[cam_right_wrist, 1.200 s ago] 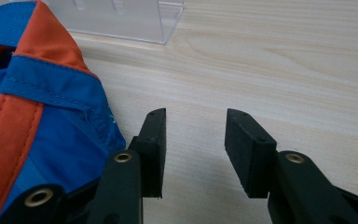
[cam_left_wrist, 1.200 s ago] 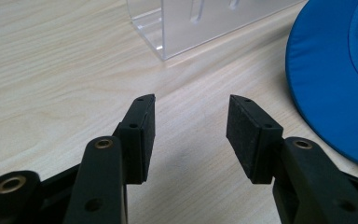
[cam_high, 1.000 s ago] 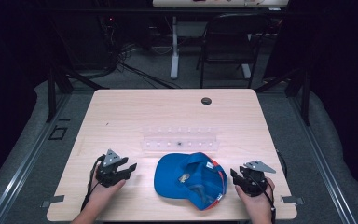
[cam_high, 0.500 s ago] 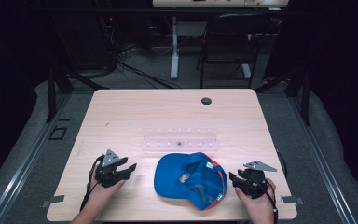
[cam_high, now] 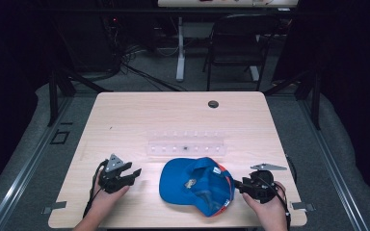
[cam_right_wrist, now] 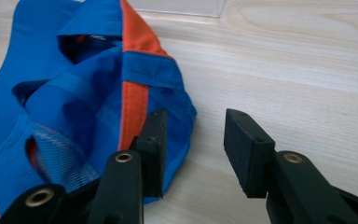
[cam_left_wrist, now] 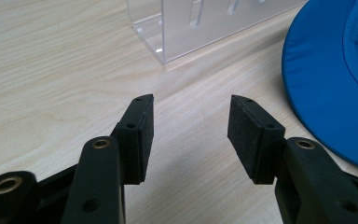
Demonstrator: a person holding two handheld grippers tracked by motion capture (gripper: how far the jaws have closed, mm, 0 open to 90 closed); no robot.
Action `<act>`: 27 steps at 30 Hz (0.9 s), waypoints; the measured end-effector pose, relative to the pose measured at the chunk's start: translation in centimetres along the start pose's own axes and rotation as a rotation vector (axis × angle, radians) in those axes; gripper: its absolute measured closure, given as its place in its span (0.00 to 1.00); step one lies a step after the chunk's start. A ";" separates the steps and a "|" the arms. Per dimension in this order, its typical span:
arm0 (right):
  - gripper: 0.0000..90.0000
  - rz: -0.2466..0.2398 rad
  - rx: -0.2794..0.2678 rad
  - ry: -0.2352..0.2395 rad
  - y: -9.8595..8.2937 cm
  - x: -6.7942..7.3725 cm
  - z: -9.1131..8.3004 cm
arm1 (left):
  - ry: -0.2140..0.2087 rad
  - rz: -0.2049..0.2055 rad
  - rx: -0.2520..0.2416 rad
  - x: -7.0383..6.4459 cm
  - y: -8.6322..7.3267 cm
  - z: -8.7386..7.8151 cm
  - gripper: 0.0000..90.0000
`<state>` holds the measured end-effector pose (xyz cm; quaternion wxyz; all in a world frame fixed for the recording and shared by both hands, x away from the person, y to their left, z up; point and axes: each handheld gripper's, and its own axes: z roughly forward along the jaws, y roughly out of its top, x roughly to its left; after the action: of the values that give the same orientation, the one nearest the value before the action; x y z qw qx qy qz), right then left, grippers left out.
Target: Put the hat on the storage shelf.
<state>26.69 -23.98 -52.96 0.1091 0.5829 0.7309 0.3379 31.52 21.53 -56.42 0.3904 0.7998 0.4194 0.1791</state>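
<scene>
Now my right tool (cam_right_wrist: 193, 135), jaws apart, has edged up to the blue cap (cam_right_wrist: 88, 107), ready to grip; my left tool (cam_left_wrist: 190, 126) waits open.

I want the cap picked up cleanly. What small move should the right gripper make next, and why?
Probably ease the right gripper a little further onto the cap, then close. Its jaws stand open at the cap's edge, one over the fabric and the other over bare table, gripping nothing.
</scene>
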 end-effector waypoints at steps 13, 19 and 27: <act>0.66 0.029 0.052 0.080 0.8 0.2 -0.8 | -0.002 0.002 0.007 -0.1 0.0 0.0 0.57; 0.67 0.046 0.070 0.136 0.9 0.7 -1.1 | 0.002 0.004 0.005 -0.2 0.0 0.1 0.57; 0.67 0.043 0.128 0.182 0.9 1.3 0.0 | 0.002 0.008 0.007 -0.2 0.0 0.1 0.56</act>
<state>27.03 -22.69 -52.14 -0.0022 0.5710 0.7452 0.3444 31.42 21.35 -56.49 0.3864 0.8027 0.4172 0.1801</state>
